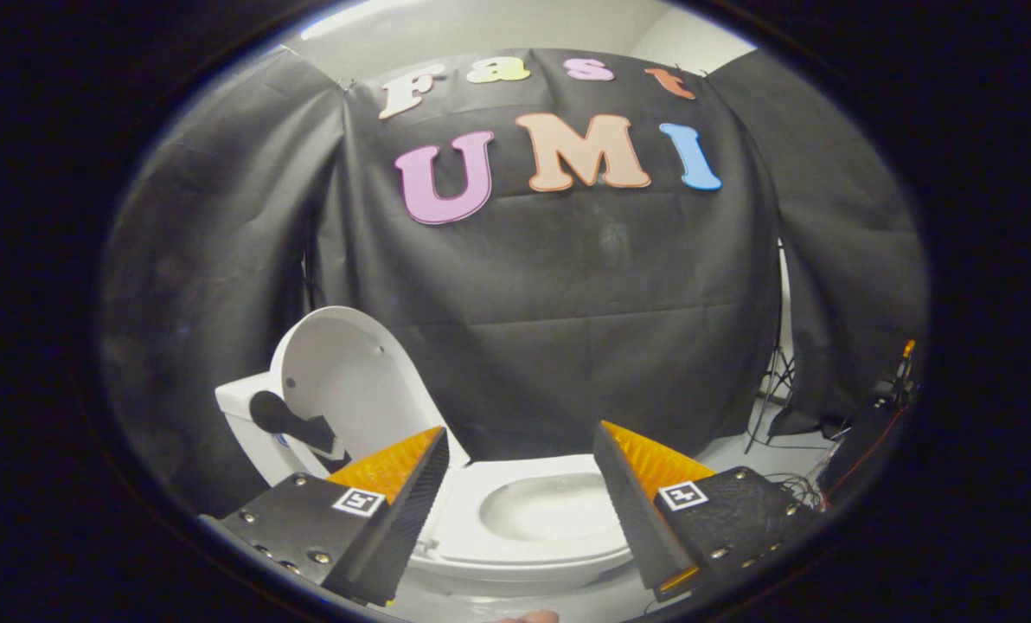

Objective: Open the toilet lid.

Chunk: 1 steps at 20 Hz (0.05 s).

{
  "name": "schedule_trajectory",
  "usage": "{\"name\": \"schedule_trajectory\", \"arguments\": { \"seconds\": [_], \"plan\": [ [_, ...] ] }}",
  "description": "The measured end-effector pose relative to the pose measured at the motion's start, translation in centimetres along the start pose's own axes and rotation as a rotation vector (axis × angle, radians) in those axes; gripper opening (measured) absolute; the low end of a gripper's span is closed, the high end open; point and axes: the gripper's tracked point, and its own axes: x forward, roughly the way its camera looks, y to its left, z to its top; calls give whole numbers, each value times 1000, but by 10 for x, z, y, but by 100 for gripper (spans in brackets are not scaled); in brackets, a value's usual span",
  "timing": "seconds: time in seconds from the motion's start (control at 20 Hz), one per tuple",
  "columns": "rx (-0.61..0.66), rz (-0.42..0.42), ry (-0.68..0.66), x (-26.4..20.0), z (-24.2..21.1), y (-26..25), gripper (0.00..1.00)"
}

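Observation:
A white toilet stands below and ahead of my gripper [520,446]. Its lid [347,381] is raised upright, leaning back against the white tank [243,407] to the left. The white seat [515,528] lies flat, with the bowl opening [550,510] seen between my two fingers. A dark handle-like piece [295,424] sticks out beside the lid, just beyond my left finger. My fingers stand wide apart above the seat with nothing between them and touch nothing.
Black cloth [567,311] hangs close behind the toilet. A light stand leg [771,389] and tangled cables with dark equipment [861,433] sit on the pale floor to the right. A fingertip [528,617] shows under the gripper.

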Motion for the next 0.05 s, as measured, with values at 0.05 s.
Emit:
{"name": "schedule_trajectory", "arguments": {
  "seconds": [0.05],
  "plan": [
    [-6, 6, 8, 3, -1, 0, 99]
  ]
}}
